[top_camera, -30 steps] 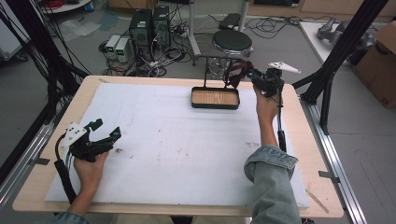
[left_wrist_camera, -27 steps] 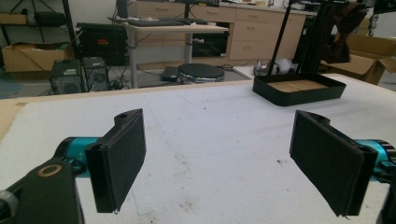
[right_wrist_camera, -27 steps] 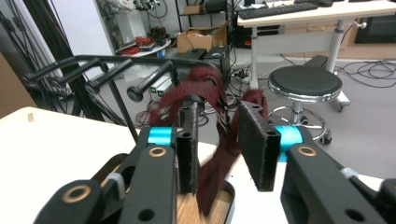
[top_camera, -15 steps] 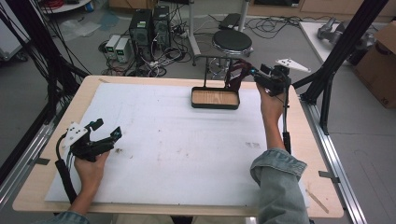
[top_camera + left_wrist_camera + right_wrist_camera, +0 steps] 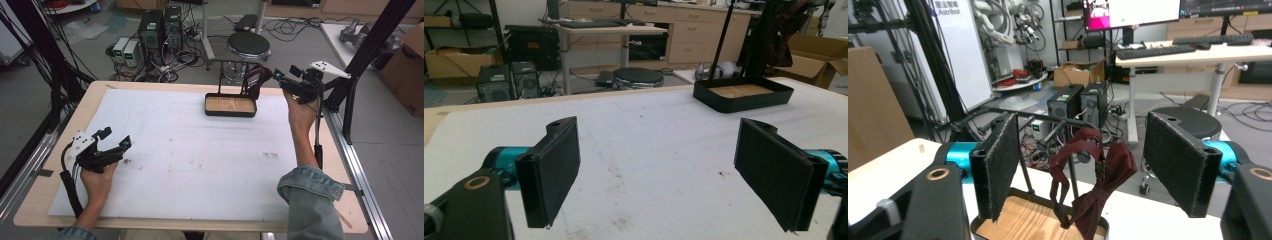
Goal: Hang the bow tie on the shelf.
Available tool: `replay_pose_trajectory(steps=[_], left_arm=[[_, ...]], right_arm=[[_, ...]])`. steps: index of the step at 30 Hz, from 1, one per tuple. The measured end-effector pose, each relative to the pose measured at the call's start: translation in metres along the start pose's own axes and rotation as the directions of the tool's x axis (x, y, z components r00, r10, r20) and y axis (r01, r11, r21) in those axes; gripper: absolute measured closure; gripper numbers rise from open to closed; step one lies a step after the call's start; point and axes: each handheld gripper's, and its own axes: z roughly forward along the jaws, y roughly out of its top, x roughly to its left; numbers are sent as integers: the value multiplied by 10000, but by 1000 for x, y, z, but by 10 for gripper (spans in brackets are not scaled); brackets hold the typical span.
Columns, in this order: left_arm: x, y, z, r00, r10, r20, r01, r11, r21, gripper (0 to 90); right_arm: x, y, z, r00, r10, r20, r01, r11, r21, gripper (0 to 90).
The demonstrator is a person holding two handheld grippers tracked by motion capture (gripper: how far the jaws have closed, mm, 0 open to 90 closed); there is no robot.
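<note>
A dark red bow tie (image 5: 257, 80) (image 5: 1095, 187) hangs from the bar of a black stand (image 5: 234, 62) that rises out of a shallow black tray with a wooden floor (image 5: 230, 105) (image 5: 744, 93) at the table's far middle. My right gripper (image 5: 278, 79) (image 5: 1088, 160) is held in the air just right of the tie, open, its pads (image 5: 1000, 162) apart from the cloth. Near the left edge of the white mat my left gripper (image 5: 116, 137) (image 5: 664, 175) rests low, open, with bare mat between its pads (image 5: 551, 170).
The white mat (image 5: 200, 155) covers most of the wooden table (image 5: 345, 165). Behind the far edge stand a black stool (image 5: 248, 44) and computer boxes (image 5: 160, 27) amid cables. Black frame posts (image 5: 367, 47) rise at the right rear corner.
My right gripper has drawn back to the right and slightly up, away from the tray and the hanging tie. The left gripper has stayed where it was.
</note>
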Motion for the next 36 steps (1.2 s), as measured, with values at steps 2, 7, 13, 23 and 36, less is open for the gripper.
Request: replay_pose_trajectory(steps=[2,7,13,23,36], left_arm=[[0,0,0,10000,2,-8,-2,10000,3,189],[-1,0,0,10000,27,-15,-27,10000,5,189],[-2,0,0,10000,35,-22,-35,10000,-9,189],[-3,0,0,10000,73,12,-73,9999,69,188],[-4,0,1,10000,58,-5,-58,10000,75,188]], right_arm=[[3,3,-5,9999,-90,-82,90,9999,-82,284],[11,9,-20,9990,-377,-229,366,9982,-473,253],[22,11,-47,9968,-721,-349,688,9937,-888,218],[34,4,-90,9961,-614,-637,508,9863,-1571,195],[37,-48,-119,9966,-741,-348,665,9807,-1838,134]])
